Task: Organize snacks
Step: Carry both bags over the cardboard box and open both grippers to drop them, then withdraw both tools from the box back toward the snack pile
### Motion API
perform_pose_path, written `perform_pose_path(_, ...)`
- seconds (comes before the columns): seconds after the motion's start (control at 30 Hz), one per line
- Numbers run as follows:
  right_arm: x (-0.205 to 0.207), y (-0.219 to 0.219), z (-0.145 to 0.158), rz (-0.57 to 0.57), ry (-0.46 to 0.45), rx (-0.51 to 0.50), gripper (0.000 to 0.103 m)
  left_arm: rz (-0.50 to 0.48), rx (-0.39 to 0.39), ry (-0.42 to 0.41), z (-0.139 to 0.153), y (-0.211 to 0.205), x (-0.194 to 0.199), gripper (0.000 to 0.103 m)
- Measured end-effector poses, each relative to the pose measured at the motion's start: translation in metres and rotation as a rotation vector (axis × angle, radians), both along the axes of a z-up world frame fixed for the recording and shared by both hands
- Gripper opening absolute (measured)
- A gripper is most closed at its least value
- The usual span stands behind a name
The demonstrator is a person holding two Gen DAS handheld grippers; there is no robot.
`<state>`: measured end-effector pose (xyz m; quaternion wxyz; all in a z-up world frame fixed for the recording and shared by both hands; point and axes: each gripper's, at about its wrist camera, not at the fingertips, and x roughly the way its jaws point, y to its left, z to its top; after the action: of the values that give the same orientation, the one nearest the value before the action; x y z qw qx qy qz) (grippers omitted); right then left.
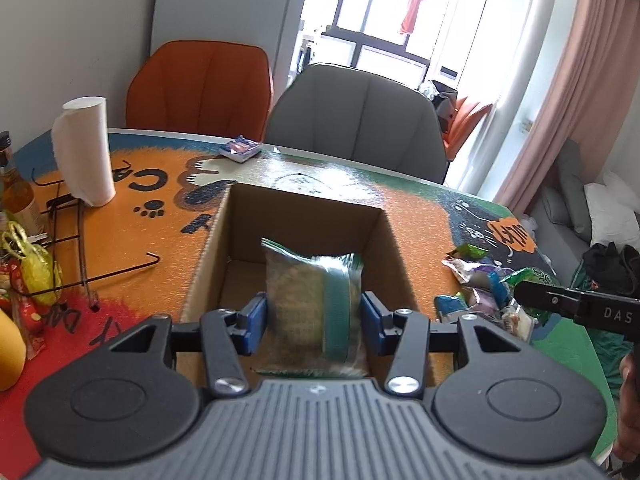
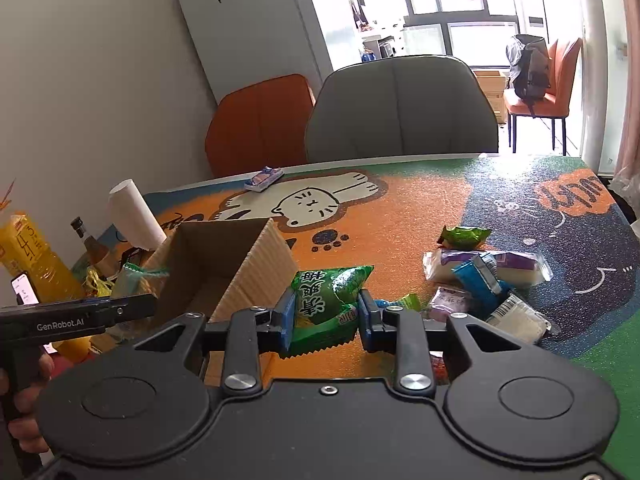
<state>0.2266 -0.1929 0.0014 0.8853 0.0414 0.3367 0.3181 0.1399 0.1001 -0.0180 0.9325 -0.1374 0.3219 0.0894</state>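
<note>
My left gripper (image 1: 314,320) is shut on a clear snack bag with a green band (image 1: 312,300) and holds it over the open cardboard box (image 1: 208,248). My right gripper (image 2: 326,316) is shut on a green plum snack packet (image 2: 328,300) just right of the box (image 2: 260,264). A pile of loose snack packets (image 2: 484,280) lies on the table to the right of it; it also shows in the left wrist view (image 1: 480,280). The right gripper's body shows at the right edge of the left wrist view (image 1: 576,308).
A paper towel roll (image 1: 84,148), a black wire rack (image 1: 68,236), bottles (image 2: 36,256) and bagged items (image 1: 32,272) stand left of the box. A small blue packet (image 1: 240,148) lies at the table's far edge. An orange chair (image 1: 200,84) and a grey chair (image 1: 360,116) stand behind.
</note>
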Motion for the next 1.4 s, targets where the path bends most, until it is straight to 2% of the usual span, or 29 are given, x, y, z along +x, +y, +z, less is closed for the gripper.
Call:
perform_pose_path(0.33,-0.015,0.037,0.008,0.073,-0.014,-0.004,0.03,0.048,-0.027,-0.009,-0.001,0.023,-0.018,0.061)
perform_pose_path(0.6,-0.025,0.072,0.015,0.151,-0.022,0.005,0.031,0.047,-0.036,-0.022,0.002,0.03,-0.031,0.078)
perform_pose_path(0.7,-0.027,0.077,0.018,0.17,-0.018,0.051,0.042,0.066,-0.055,-0.017,0.003,0.035,-0.034,0.08)
perform_pose_path(0.77,-0.027,0.077,0.021,0.175,-0.024,0.071,0.056,0.077,-0.068,-0.016,0.003,0.038,-0.037,0.082)
perform_pose_path(0.97,-0.027,0.068,0.021,0.152,-0.017,0.077,0.066,0.098,-0.088,-0.012,0.002,0.037,-0.039,0.088)
perform_pose_path(1.13,-0.027,0.048,0.017,0.113,-0.01,0.056,0.075,0.09,-0.074,-0.026,0.002,0.027,-0.037,0.103)
perform_pose_path(1.23,-0.024,0.032,0.012,0.083,0.01,0.05,0.079,0.069,-0.081,-0.021,0.002,0.019,-0.033,0.103)
perform_pose_path(1.4,-0.024,0.007,0.009,0.04,0.023,0.051,0.092,0.04,-0.069,-0.024,0.002,0.002,-0.028,0.103)
